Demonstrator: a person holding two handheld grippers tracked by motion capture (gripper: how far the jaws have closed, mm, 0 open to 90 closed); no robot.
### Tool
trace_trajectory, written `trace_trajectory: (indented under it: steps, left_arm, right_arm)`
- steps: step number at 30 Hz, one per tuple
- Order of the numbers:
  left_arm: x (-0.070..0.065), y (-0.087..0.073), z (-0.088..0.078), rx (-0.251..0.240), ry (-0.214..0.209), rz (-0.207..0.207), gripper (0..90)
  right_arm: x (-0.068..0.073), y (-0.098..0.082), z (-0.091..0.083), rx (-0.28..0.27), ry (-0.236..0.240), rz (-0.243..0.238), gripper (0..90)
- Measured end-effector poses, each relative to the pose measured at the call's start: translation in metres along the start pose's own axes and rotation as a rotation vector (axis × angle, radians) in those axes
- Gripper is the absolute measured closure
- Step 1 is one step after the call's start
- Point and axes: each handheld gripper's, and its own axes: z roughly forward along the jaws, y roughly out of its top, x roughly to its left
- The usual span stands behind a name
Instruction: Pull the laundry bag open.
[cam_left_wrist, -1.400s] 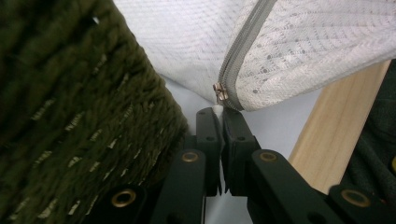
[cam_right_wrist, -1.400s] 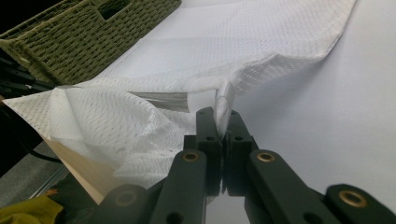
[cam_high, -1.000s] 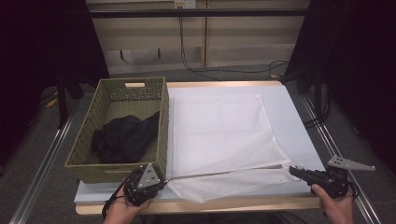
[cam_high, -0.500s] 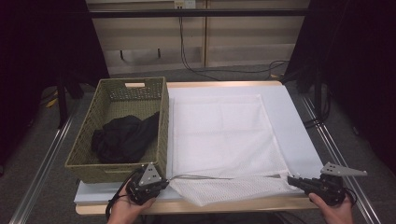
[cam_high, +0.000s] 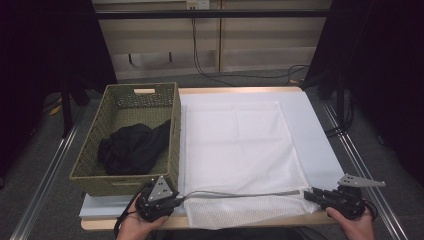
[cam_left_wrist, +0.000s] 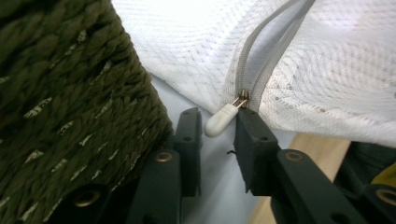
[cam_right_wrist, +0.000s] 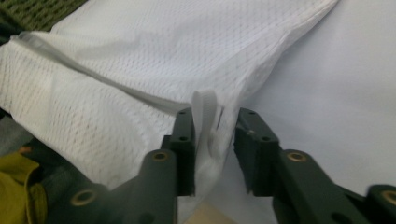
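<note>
Both grippers let go of the white mesh laundry bag at the lower edge of the high view.

The left gripper, at lower left, has just been opening its jaws; the white plastic zipper pull lies loose between them, beside the olive woven basket holding a black garment. The right gripper, at lower right, has likewise just been opening, the bag's corner loop slack between its released jaws. The bag lies flat mid-frame on the white table.
</note>
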Motion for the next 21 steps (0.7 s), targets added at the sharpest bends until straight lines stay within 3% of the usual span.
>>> trace_trajectory:
  steps: [1, 2, 3, 5, 8, 12, 13, 15, 17, 21]
  left_arm:
    - [0.0, -0.002, -0.002, -0.004, 0.001, 0.002, 68.3]
    - [0.0, -0.005, -0.003, -0.027, -0.003, -0.018, 63.8]
    - [0.0, -0.005, -0.006, -0.012, 0.012, -0.008, 61.9]
    - [-0.001, -0.006, -0.008, -0.046, 0.014, -0.032, 58.0]
    - [-0.002, -0.008, -0.012, -0.058, 0.013, -0.046, 51.9]
    - [-0.005, -0.008, -0.017, -0.098, 0.021, -0.069, 43.5]
    - [-0.008, -0.007, -0.021, -0.138, 0.037, -0.085, 39.5]
    - [-0.013, -0.007, -0.026, -0.177, 0.008, -0.097, 38.8]
    - [-0.018, -0.007, -0.028, -0.19, 0.024, -0.091, 35.3]
    - [-0.019, -0.006, -0.026, -0.195, 0.009, -0.091, 27.4]
  right_arm:
    - [0.0, 0.0, 0.0, 0.0, 0.0, 0.0, 65.3]
    - [0.0, 0.002, -0.001, -0.014, -0.023, 0.006, 57.4]
    - [-0.001, 0.003, -0.001, -0.029, -0.022, 0.011, 55.3]
    - [-0.002, 0.006, -0.005, -0.071, -0.031, 0.017, 49.4]
    - [-0.002, 0.009, -0.009, -0.107, -0.023, 0.019, 46.2]
    - [0.001, 0.01, -0.006, -0.102, -0.012, -0.002, 44.8]
    - [0.006, 0.012, -0.003, -0.09, 0.003, -0.023, 43.4]
    - [0.009, 0.015, 0.0, -0.083, 0.014, -0.037, 42.4]
    - [0.013, 0.018, 0.002, -0.083, 0.029, -0.049, 42.0]
    - [0.019, 0.025, 0.005, -0.084, 0.039, -0.062, 41.7]
